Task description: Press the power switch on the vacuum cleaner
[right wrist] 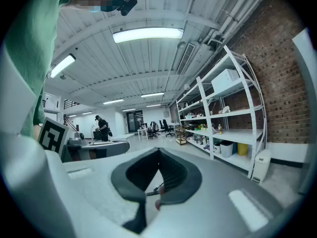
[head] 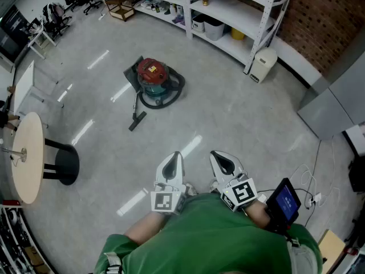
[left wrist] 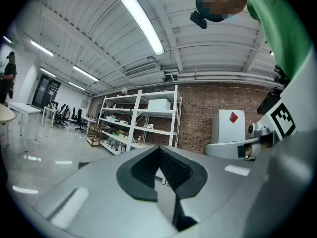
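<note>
The vacuum [head: 154, 77] is sitting on the floor [head: 239, 119], upper left of centre in the head view, with its hose trailing toward lower left. The left tool [head: 174, 158] and right tool [head: 219, 160] are hanging at bottom centre, well apart from it, both pressed together and carrying nothing. Judged step: the approach. The next move calls for walking over and lowering one tip onto the switch, which is too small to make out.

Workshop with shelving and a table.
White shelves [head: 239, 16] line the far brick wall [head: 319, 16], a white bin [head: 263, 64] beside them; a round table [head: 28, 153] stands left.
</note>
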